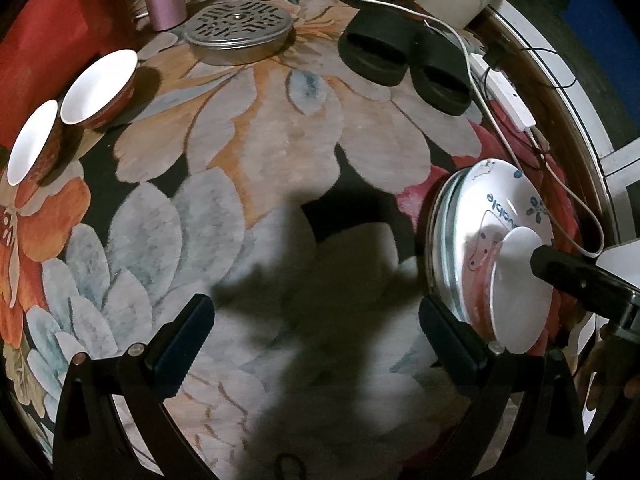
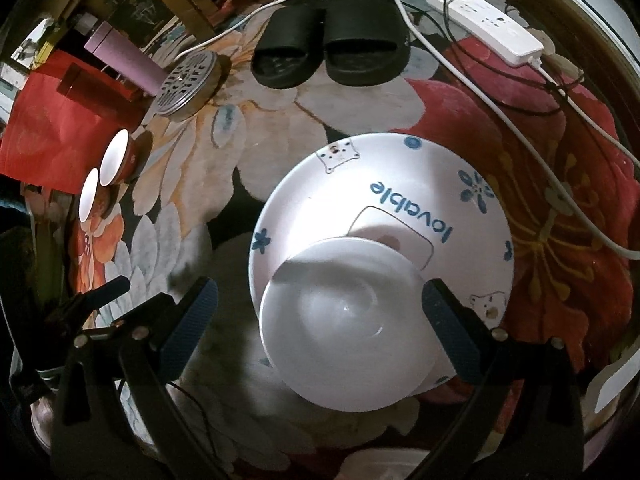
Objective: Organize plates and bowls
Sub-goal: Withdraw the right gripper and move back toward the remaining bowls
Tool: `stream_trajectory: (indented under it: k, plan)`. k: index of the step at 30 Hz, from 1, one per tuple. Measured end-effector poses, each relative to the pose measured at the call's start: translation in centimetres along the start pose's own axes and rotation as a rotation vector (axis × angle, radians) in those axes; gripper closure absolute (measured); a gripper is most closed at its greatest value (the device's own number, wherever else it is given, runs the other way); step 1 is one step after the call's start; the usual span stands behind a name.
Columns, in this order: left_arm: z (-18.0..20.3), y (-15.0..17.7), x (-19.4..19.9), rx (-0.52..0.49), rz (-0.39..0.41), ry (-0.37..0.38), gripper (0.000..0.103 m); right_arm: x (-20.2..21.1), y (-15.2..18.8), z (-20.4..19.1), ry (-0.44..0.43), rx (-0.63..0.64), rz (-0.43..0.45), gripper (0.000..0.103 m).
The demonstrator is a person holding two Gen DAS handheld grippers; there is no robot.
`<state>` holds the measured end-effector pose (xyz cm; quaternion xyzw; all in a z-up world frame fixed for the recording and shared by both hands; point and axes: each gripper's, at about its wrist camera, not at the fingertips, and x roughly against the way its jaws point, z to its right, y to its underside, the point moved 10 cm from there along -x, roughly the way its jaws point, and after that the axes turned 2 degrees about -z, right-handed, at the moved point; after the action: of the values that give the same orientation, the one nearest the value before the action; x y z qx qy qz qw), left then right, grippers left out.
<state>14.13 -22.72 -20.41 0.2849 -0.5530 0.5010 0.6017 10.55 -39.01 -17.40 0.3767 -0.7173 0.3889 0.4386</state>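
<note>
Saucer (image 2: 344,328) rests on a printed plate (image 2: 400,184) between the wide-open fingers of the right gripper (image 2: 320,320); the left gripper (image 1: 316,344), also wide open, holds nothing above the floral rug (image 1: 280,140).

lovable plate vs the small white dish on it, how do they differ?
The lovable plate is wider; the small white dish covers only its near part. The lovable plate carries blue lettering, flowers and bear prints; the small white dish is plain. The plate sits on a stack, the dish on top of it. Both are white and round.
</note>
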Motion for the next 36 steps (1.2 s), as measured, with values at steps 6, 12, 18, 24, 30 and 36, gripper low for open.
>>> stream_trajectory:
  k: [6,12,18,24,30,36]
  plan:
    - [-1.9,0.1,0.2,0.023,0.005,-0.008,0.001,-0.1,-0.3,-1.7,0.004,0.034,0.017,0.000]
    - [-4.0,0.3,0.3,0.048,0.005,-0.021,0.001,-0.4,-0.7,-3.6,-0.006,0.068,0.025,0.000]
    - [-6.3,0.5,0.4,0.082,0.006,-0.029,0.001,-1.0,-1.2,-5.6,-0.015,0.104,0.025,0.000]
    - [-8.7,0.6,0.6,0.119,0.011,-0.043,0.001,-1.8,-1.6,-7.6,-0.021,0.149,0.013,0.000]
    - [-11.3,0.3,1.2,0.165,0.028,-0.059,0.001,-2.7,-2.0,-10.6,-0.042,0.210,0.000,0.000]
    - [-14.1,0.1,1.8,0.202,0.040,-0.075,0.001,-4.0,-1.8,-13.5,-0.079,0.237,-0.033,0.000]
